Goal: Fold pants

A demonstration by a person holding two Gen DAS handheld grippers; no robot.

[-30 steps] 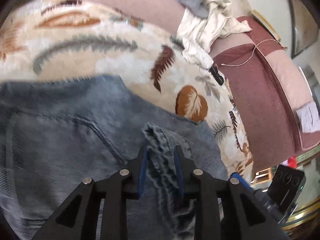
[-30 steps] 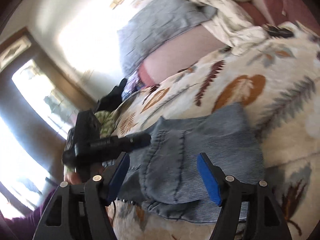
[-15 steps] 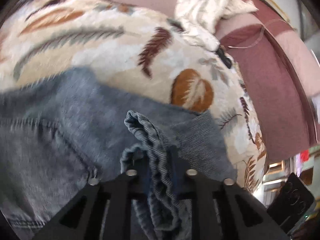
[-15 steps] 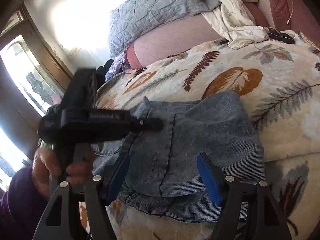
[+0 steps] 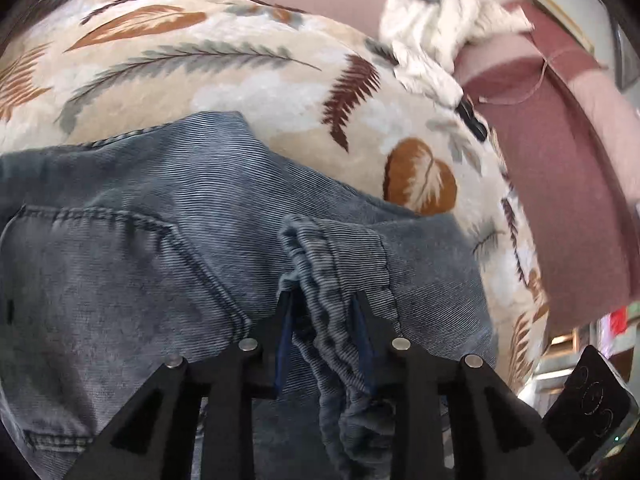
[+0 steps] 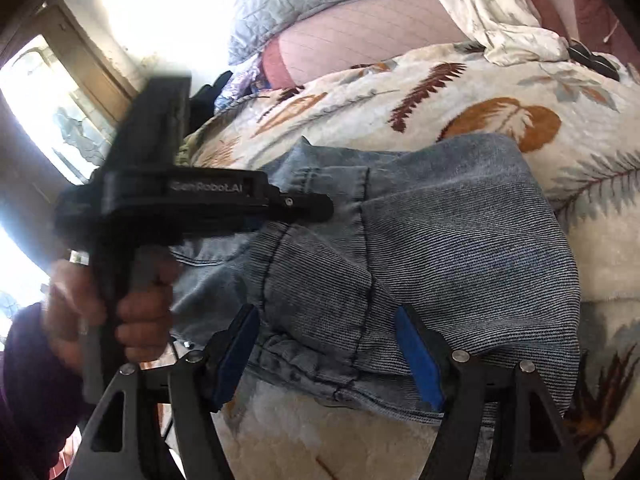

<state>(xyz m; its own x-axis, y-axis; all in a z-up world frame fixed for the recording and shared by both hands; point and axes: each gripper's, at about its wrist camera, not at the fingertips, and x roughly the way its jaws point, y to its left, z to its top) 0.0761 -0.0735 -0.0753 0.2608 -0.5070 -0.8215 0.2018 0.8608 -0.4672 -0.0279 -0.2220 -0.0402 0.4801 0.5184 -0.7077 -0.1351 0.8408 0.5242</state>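
Pants (image 5: 168,248) are lying folded on the bed (image 5: 248,80) | left gripper (image 5: 326,344) is pinching the bunched hem at 6 o'clock, right gripper (image 6: 328,352) is gaping | thin grip risking slipping, fold opening.

Pants (image 5: 168,216): faded blue-grey denim, fine ribbed weave, darker stitching. Blanket (image 5: 248,80), upper frame: cream, printed with orange, maroon and grey-green leaves and feathers. Sheet (image 5: 436,36), upper right: off-white with a faint print. Cushion (image 5: 560,184), right: maroon-pink. Quilt (image 6: 320,4), top of the right view: pale blue-grey. Both grippers (image 5: 324,320) (image 6: 328,348): black, blue pads (image 6: 420,364).
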